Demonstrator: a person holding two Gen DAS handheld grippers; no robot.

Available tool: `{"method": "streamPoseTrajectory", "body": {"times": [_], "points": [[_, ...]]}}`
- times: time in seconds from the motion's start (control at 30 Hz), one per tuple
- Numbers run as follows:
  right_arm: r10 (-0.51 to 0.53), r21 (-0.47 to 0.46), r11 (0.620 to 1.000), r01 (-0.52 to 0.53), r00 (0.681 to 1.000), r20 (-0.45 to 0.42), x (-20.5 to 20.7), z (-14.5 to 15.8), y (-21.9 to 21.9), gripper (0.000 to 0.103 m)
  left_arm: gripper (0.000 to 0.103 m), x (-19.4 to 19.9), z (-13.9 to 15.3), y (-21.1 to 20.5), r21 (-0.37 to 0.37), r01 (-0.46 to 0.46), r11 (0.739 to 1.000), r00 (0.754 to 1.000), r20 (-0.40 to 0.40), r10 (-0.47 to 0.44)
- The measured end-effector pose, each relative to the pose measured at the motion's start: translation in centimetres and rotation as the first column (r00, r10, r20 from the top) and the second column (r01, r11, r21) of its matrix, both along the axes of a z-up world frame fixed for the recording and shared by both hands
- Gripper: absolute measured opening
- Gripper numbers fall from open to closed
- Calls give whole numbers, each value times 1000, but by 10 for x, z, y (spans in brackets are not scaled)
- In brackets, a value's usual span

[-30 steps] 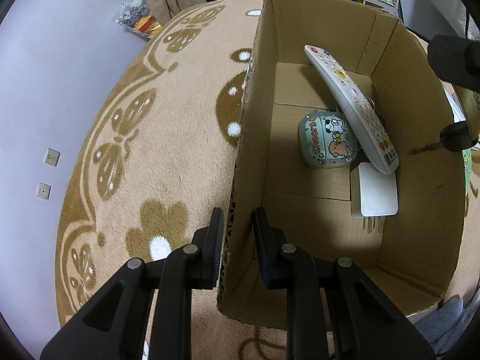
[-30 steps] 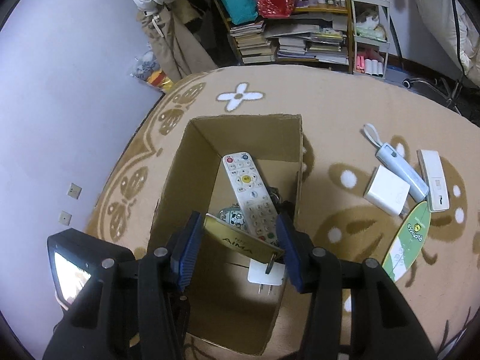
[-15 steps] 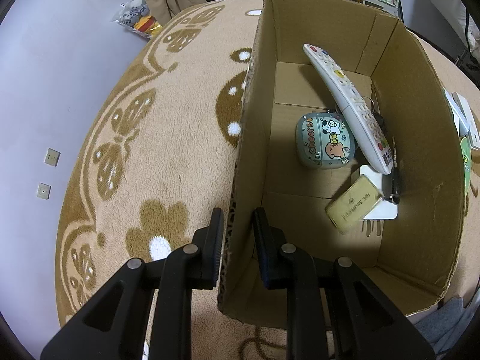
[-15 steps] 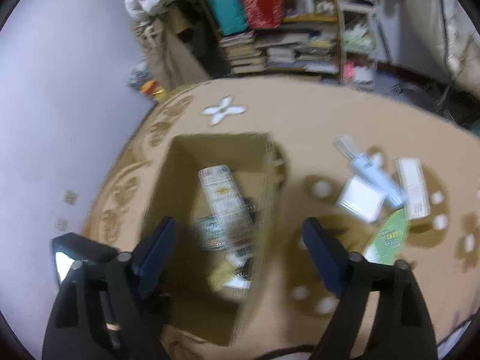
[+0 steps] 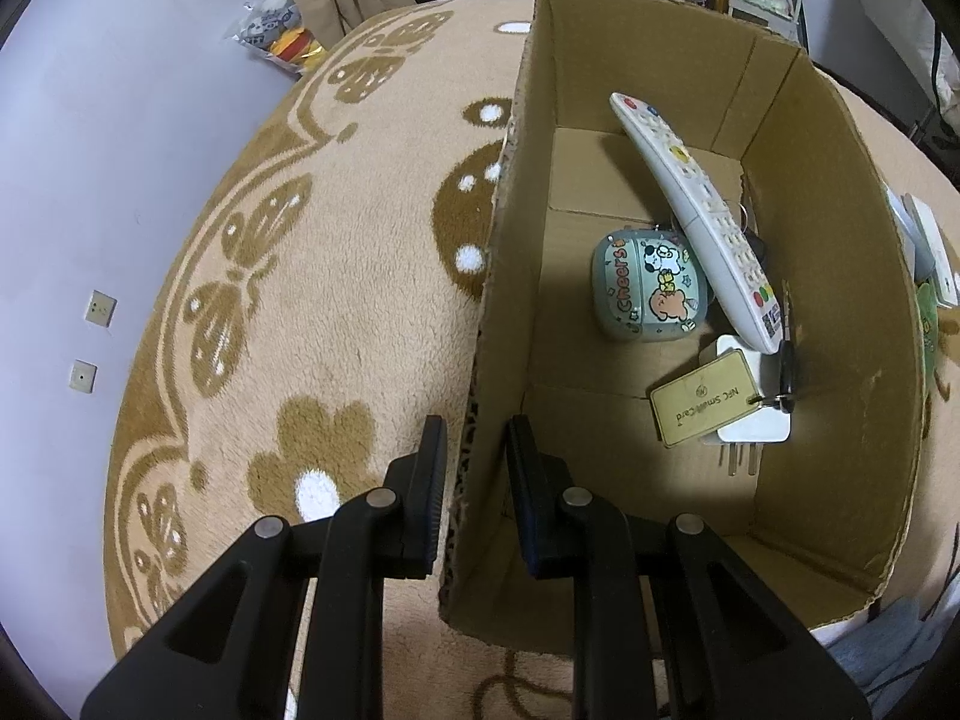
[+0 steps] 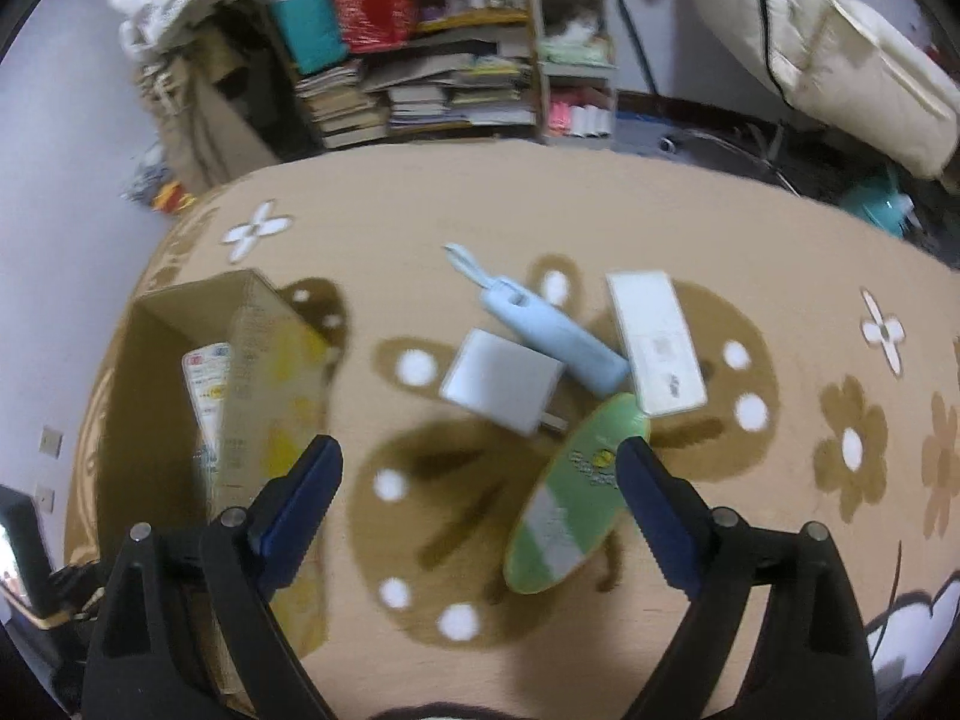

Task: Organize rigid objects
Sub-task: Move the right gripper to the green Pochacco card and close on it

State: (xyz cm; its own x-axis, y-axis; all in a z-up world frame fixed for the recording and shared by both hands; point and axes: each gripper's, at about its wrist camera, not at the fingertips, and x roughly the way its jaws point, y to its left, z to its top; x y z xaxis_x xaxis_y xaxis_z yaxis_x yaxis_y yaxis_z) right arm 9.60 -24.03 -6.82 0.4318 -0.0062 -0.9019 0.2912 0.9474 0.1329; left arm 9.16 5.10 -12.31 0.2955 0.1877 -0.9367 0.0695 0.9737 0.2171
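Item: open brown cardboard box on the tan flower-patterned rug. Your left gripper straddles its near wall, pads close on either side; whether they actually pinch the cardboard, you cannot tell from here.

Contents: long white remote control lying tilted across a rounded teal cartoon-printed case; gold NFC card on a key ring resting on a white plug adapter.

Still on the rug: white square charger block, pale blue tube-shaped gadget, white flat rectangular device, green oval plastic board. Your right gripper hangs above them, fingers spread wide, holding nothing.

Risks: the three pale items touch or overlap, so closing on one may drag its neighbours; the thin green board may slide out of a flat pinch. The box may tip if your left hand pulls.

Obscured: the right view is motion-blurred; a dark object behind the remote is probably keys.
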Motion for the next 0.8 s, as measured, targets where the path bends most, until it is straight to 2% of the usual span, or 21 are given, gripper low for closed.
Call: {"method": "streamPoseTrajectory", "body": {"times": [0.17,0.33,0.5,0.6,0.8], "points": [[-35,-32,999,34,998,-57,-4,-32,-21,97,19,0,1,-4,22,13,1000,1000,15,-14],[-86,-19,996,84,993,-87,-10,-58,-33,97,19,0,2,-3,20,9,1000,1000,21,-10],[-144,54,987,150,984,-104,-13,-84,-44,97,19,0,0,-5,41,20,999,1000,17,-20],[-146,0,989,147,981,-125,-12,-98,-44,97,19,1,0,-3,32,14,999,1000,14,-14],[-154,-16,988,154,981,-117,-10,-109,-45,97,19,1,0,-2,31,13,999,1000,12,-13]]}}
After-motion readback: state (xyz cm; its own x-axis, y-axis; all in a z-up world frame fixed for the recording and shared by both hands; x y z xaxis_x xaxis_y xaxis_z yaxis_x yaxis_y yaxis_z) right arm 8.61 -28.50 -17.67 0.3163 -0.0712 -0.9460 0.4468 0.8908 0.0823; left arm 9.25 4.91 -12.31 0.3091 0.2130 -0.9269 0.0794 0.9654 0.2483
